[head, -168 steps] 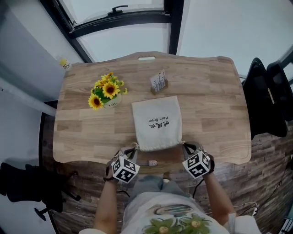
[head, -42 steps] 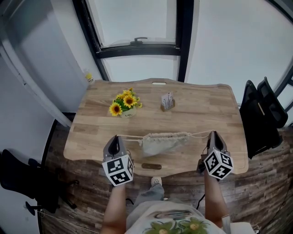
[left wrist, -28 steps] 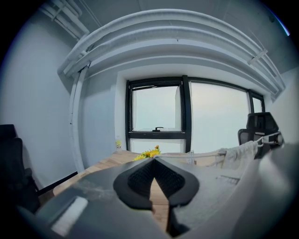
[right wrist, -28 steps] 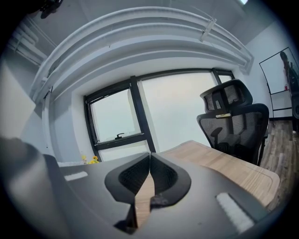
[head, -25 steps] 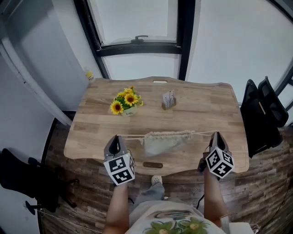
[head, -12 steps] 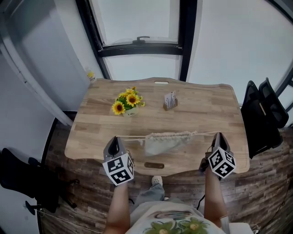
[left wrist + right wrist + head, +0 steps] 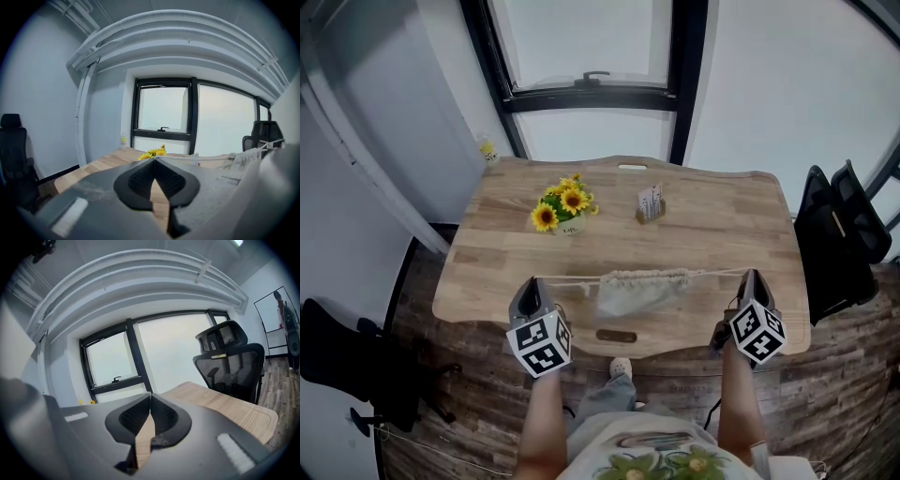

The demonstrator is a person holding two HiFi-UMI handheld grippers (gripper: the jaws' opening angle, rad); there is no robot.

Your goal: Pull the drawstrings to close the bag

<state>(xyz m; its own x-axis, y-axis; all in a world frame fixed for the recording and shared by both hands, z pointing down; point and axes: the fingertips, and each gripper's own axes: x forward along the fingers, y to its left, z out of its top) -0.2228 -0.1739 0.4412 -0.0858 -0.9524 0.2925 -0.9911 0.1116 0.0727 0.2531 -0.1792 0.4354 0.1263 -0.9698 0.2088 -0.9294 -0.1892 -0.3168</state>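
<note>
A beige cloth bag [image 7: 637, 293] hangs just above the wooden table [image 7: 722, 225], its mouth gathered into tight ruffles [image 7: 643, 277]. A thin drawstring [image 7: 567, 279] runs taut from the mouth to my left gripper [image 7: 531, 282], and another drawstring [image 7: 715, 275] runs to my right gripper [image 7: 750, 276]. Both grippers are shut on their string ends, held wide apart at the table's near edge. In the left gripper view the shut left gripper [image 7: 153, 160] has the drawstring [image 7: 192, 158] leading right to the bag [image 7: 243, 158]. In the right gripper view the right gripper [image 7: 150, 395] is shut; the string is hidden.
A pot of sunflowers [image 7: 562, 207] and a small card holder [image 7: 650, 203] stand on the table's far half. Black office chairs [image 7: 847, 234] stand to the right of the table. A window with a black frame [image 7: 591, 94] lies beyond the far edge.
Earlier the bag lay flat with both grippers at its mouth. Over the last second the grippers have drawn slightly further apart, the strings are straighter and the mouth more tightly gathered.
</note>
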